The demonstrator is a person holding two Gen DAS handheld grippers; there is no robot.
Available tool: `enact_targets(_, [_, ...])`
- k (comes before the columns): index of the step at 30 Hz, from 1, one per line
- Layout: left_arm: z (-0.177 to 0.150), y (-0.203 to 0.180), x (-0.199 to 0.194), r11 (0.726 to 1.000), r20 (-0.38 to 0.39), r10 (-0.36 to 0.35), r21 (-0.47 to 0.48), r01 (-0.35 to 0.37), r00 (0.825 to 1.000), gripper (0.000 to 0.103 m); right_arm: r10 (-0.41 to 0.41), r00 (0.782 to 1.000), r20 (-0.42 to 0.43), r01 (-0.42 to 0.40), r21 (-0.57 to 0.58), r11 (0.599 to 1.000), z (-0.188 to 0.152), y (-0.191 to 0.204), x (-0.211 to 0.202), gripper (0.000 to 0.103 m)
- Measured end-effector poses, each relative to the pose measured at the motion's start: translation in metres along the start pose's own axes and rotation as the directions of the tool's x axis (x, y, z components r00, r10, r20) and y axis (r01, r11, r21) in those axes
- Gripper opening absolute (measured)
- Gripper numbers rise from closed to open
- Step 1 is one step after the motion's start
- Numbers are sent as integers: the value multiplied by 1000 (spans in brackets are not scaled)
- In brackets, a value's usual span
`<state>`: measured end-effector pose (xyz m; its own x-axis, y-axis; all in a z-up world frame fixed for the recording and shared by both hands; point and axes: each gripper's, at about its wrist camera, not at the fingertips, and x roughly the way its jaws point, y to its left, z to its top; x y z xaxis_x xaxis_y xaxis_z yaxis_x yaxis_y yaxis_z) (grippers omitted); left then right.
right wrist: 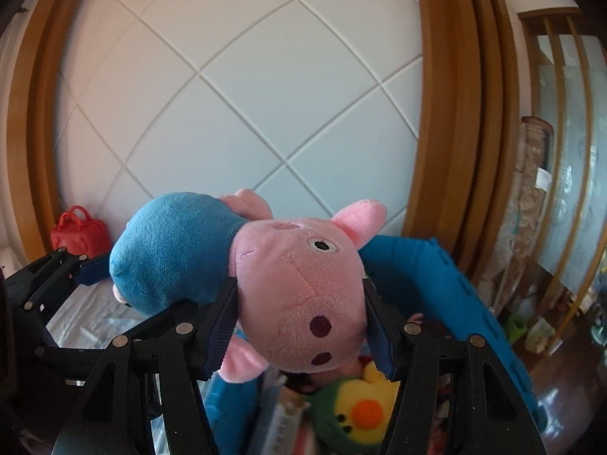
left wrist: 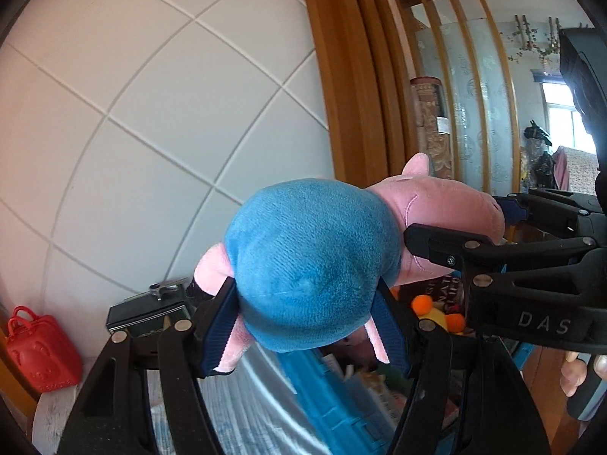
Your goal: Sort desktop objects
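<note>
- Left wrist view: the left gripper (left wrist: 307, 326) has its jaws pinching the blue body of the plush pig (left wrist: 311, 261), held in the air in front of the tiled wall (left wrist: 151, 113). The pads bite only the rounded lower part of the body, so the soft stuffing could squeeze out of the grip and the toy could drop short of the blue bin (left wrist: 322, 398)
- Same view: the right gripper (left wrist: 504, 220) comes in from the right with its jaws closed on the pig's pink head. With both grippers clamped, pulling apart or twisting unevenly could strain the neck seam or tear one grip loose
- Right wrist view: the right gripper (right wrist: 299, 326) pinches the snout end of the plush pig (right wrist: 296, 284), above the blue bin (right wrist: 436, 284), where a yellow-green duck toy (right wrist: 360, 413) lies. The bin's contents are blurred, so it seems crowded; a pig released here could land on the pile and roll over the rim
- Same view: a red case (right wrist: 79, 233) stands by the wall, well apart, at little risk
</note>
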<state>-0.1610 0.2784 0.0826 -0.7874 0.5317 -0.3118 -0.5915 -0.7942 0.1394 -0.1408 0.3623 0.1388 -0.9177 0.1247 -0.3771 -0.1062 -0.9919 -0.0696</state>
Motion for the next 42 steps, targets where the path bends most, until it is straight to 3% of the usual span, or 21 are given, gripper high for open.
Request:
enact_targets(5, [19,-65,29,996,-39,-84,16,85,996,67,-76,996,-37,77,42,996,-13,-74,-9,60])
enact_targets(12, [22,-125,73,987,-163,-155,10,159,974,67,-127,984,-124,138,89,986,-41,-136,-4,60])
enact_targets(18, [7,-147,103,985,-321,-158,14,172,934,67,-113,970,-216,145,142,979,-70,-175,16,60])
enact_targets(25, [-9,-147,104,993,-371,-107,14,121,923,72,-146,938,-315,198,140,970,-89,-190,40,57])
enact_targets(27, [-12,-144,99,994,-373,-99,5,108,923,74,-156,928,-337,209,128,969,-95,-189,46,60])
enact_targets(29, [-16,-138,97,995,-369,-94,-2,101,925,76,-176,917,-358,229,111,967,-103,-186,50,71])
enact_targets(31, [-18,-130,91,996,-360,-84,-11,86,929,79,-166,919,-358,221,118,968,-109,-186,50,92])
enact_targets(34, [-22,-119,72,997,-337,-81,-34,74,938,80,-175,928,-328,222,114,968,-109,-179,40,103])
enact_targets(37, [-25,-106,51,997,-303,-66,-47,54,951,87,-203,936,-287,239,96,966,-104,-163,20,103])
enact_targets(42, [-31,-81,14,996,-229,-24,-86,5,973,88,-271,939,-211,287,48,957,-97,-128,-14,103])
